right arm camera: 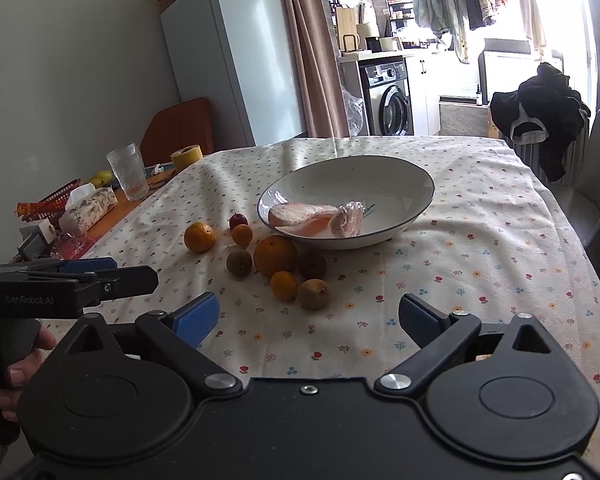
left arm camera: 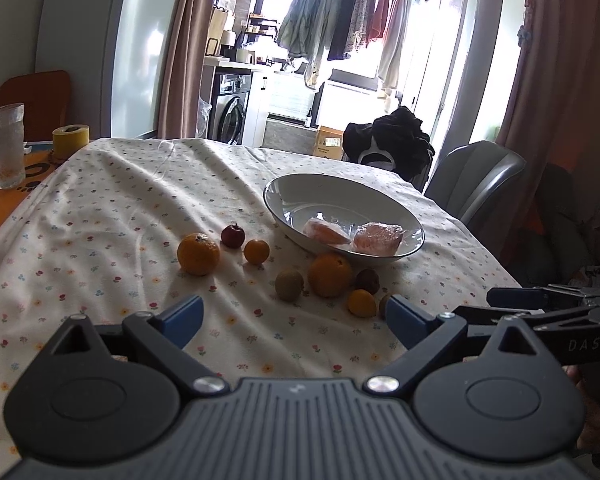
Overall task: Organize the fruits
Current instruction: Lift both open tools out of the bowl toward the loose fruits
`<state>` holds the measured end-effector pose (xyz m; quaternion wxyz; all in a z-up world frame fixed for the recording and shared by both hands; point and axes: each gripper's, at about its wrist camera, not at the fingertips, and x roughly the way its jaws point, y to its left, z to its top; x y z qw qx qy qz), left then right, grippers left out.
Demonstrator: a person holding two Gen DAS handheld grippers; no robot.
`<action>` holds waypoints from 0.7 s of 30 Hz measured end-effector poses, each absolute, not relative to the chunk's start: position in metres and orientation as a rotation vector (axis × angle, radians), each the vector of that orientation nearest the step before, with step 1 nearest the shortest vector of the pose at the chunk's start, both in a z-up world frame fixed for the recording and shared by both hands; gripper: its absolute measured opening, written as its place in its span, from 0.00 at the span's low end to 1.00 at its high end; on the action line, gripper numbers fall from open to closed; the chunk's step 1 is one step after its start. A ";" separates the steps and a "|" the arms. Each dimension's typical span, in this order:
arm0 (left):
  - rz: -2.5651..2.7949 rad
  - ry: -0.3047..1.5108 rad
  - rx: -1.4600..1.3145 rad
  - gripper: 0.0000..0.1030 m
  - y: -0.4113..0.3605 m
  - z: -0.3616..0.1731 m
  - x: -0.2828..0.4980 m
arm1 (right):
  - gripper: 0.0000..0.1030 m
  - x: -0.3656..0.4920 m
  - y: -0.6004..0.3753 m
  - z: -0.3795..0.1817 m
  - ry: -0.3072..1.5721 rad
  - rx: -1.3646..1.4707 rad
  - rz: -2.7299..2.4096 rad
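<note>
Room: a bright kitchen-dining space, laundry hanging at the sunlit window, a washing machine beyond the curtain, a white fridge by the wall.
Desk: covered by a cream flowered tablecloth; a grey chair stands at its far right corner with dark clothes beside it.

Left wrist view
Left gripper: blue fingers spread wide with nothing between them, hovering over the near edge of the desk.
Bowl: white, dark-rimmed, toward the far right of the desk, holding two plastic-wrapped fruit pieces.
Loose fruit: on the cloth just in front of the bowl; a large orange, a small red fruit and a small orange to the left; nearer, a kiwi, a second large orange, a dark brownish fruit and another small orange.
Left edge: a glass and a yellow tape roll.
Right gripper: seen side-on at the right edge; I cannot tell its opening here.

Right wrist view
Right gripper: blue fingers wide apart, holding nothing, above the near edge.
Fruit: same cluster left of centre, in front of the bowl; a second kiwi lies nearest.
Left edge: tissue box and red basket beside the glass.
Left hand: grips the handle of the left gripper at the left border.
</note>
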<state>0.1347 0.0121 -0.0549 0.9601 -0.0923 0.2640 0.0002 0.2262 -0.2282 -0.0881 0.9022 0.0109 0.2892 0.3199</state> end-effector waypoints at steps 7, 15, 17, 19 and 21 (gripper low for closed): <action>-0.023 0.552 -0.186 0.90 0.002 -0.061 0.153 | 0.71 0.242 -0.219 -0.096 0.624 0.016 0.678; -0.051 0.579 -0.200 0.75 -0.002 -0.068 0.166 | 0.45 0.262 -0.212 -0.108 0.677 0.043 0.723; -0.054 0.588 -0.204 0.69 -0.002 -0.070 0.170 | 0.44 0.267 -0.210 -0.111 0.686 0.041 0.726; -0.046 0.594 -0.204 0.69 -0.003 -0.071 0.174 | 0.44 0.271 -0.208 -0.114 0.688 0.042 0.724; -0.048 0.596 -0.205 0.67 -0.003 -0.073 0.176 | 0.44 0.276 -0.206 -0.116 0.694 0.053 0.723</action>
